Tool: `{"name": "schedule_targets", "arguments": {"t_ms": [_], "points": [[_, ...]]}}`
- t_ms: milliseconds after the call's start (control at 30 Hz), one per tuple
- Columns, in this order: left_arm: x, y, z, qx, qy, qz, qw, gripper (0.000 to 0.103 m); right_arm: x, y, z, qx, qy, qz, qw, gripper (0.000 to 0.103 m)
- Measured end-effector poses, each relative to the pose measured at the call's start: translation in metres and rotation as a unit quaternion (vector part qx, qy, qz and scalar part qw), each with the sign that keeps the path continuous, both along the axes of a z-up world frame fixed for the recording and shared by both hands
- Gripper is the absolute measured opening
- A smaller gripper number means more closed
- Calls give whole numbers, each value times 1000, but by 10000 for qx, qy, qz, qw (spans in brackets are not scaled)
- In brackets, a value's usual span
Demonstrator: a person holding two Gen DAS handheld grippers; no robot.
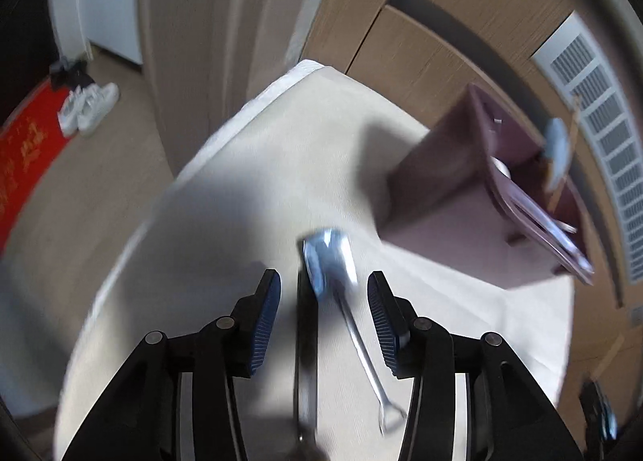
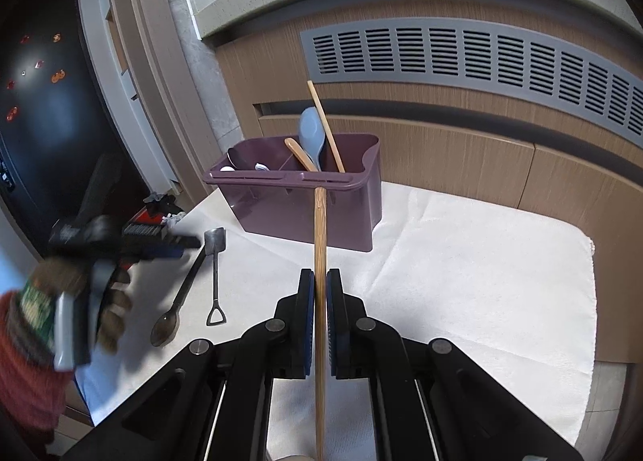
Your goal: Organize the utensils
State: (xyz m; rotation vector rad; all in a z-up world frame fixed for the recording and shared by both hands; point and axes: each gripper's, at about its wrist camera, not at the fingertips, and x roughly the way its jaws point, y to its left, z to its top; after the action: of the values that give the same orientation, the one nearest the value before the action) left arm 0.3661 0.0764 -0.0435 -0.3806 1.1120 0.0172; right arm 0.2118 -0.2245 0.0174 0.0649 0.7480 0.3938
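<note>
Right gripper (image 2: 320, 292): both pads clamped on one wooden chopstick (image 2: 320, 260), whose far tip sits level with the front rim of the purple caddy (image 2: 297, 212), low against the front wall as seen from the right wrist. Left gripper (image 1: 324, 300): jaws spread wide, nothing between the pads; it hangs over the white cloth (image 1: 225, 188) above two loose utensils, and in the right wrist view it shows as a blurred shape (image 2: 160, 244) at the left edge. Loose on the cloth, two pieces side by side: one small metal shovel-shaped spoon (image 2: 215, 276) with a loop handle, and one dark long-handled spoon (image 2: 177, 300), bowl toward the camera. One caddy, standing on the cloth against the wood cabinet (image 2: 442, 156). In its right compartment, three items upright: one pale blue spoon (image 2: 310, 131), one wooden spoon (image 2: 299, 154), one wooden chopstick (image 2: 324, 123) leaning right. Left compartment holds one dark spoon bowl and some pale pieces, too small to count. One pair of white shoes (image 1: 88, 107) on the floor.
</note>
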Motion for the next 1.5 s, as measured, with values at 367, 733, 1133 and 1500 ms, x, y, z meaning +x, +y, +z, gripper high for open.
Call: {"name": "schedule_targets", "arguments": {"t_ms": [367, 733, 1133, 1500], "points": [[-4, -89, -17, 1196, -220, -2380, 9636, 49, 9, -9, -14, -55, 143, -12, 9999, 6], [-2, -89, -16, 1259, -329, -1727, 9764, 52, 18, -11, -27, -45, 305, -87, 9995, 6], [10, -102, -24, 1395, -395, -1620, 9761, 33, 8, -17, -20, 45, 145, -66, 9999, 6], [-112, -87, 47, 862, -1918, -1721, 9624, 33, -9, -14, 4, -2, -174, -59, 9998, 6]]}}
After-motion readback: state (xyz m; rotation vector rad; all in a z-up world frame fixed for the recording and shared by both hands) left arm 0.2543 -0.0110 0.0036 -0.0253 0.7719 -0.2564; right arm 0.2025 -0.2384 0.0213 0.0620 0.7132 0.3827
